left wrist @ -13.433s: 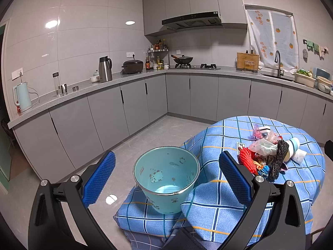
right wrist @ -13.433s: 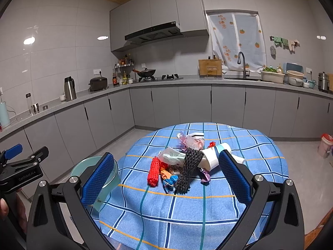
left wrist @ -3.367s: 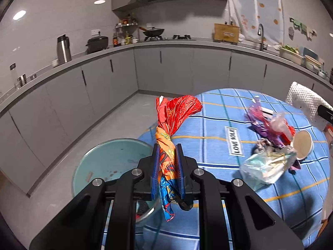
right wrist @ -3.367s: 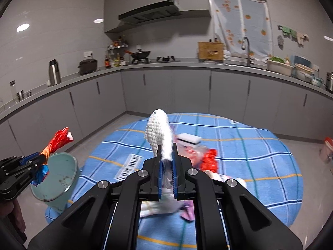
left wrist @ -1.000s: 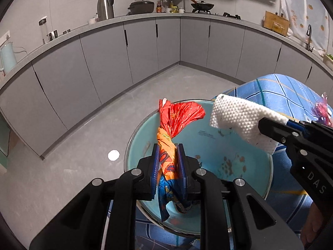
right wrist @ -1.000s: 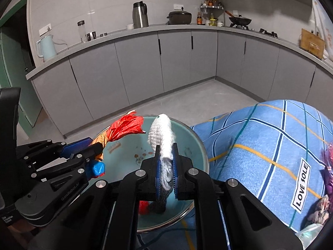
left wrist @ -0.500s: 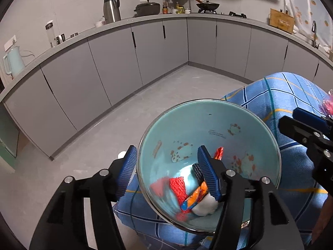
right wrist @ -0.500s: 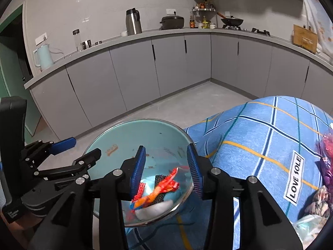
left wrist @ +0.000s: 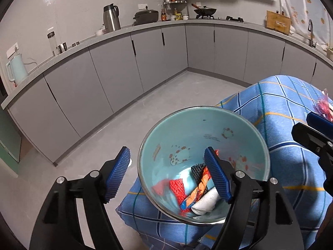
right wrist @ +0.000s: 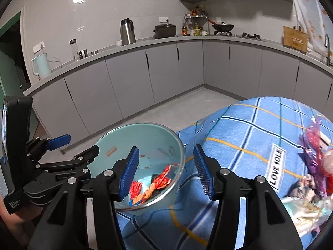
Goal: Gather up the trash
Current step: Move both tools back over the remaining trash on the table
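A light blue trash bucket (left wrist: 210, 129) stands on a cloth-covered seat beside the table; it also shows in the right wrist view (right wrist: 143, 137). Inside lie a red net (left wrist: 177, 188), an orange-red wrapper (left wrist: 197, 191), a black net and a white foam net (left wrist: 205, 203). My left gripper (left wrist: 166, 175) is open and empty, above the bucket's near rim. My right gripper (right wrist: 166, 170) is open and empty over the bucket's right rim. More trash (right wrist: 312, 166) lies on the blue checked tablecloth at the far right: pink and purple wrappers and a clear bag.
The round table (right wrist: 249, 129) with its blue checked cloth fills the right side. Grey kitchen cabinets (left wrist: 116, 66) and a counter run along the back and left. Grey floor (left wrist: 145, 114) lies between the cabinets and the bucket.
A second ago each gripper held trash over the bucket. Both have since opened, and the wrapper and white foam net now lie in the bucket. Both grippers have drawn back slightly.
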Demonstrator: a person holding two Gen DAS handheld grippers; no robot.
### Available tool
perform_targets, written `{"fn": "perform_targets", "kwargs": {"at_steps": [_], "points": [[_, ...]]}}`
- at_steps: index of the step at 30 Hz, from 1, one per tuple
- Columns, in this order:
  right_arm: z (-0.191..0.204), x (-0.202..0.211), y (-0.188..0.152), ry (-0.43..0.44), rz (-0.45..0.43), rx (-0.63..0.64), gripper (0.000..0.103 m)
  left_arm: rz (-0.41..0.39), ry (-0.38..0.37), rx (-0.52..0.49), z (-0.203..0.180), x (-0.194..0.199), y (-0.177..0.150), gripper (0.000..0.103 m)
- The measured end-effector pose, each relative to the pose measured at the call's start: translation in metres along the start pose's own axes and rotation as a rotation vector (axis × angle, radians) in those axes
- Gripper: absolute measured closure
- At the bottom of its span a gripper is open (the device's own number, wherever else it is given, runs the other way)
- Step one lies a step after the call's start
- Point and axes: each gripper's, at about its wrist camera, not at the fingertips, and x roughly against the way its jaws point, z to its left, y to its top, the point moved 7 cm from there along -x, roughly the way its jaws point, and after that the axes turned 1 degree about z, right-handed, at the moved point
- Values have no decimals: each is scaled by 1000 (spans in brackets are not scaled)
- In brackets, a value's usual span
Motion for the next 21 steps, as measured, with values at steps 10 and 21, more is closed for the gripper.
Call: {"fn": "perform_targets", "kwargs": {"at_steps": [10,21], "points": [[-39,44,-10,-101,-43,-36,42,-26,-68,-50,-40,18,4,23],[-137,138,-46,-338,-117,-165,30,-85,-262,-197,-153,53,14,17]]}}
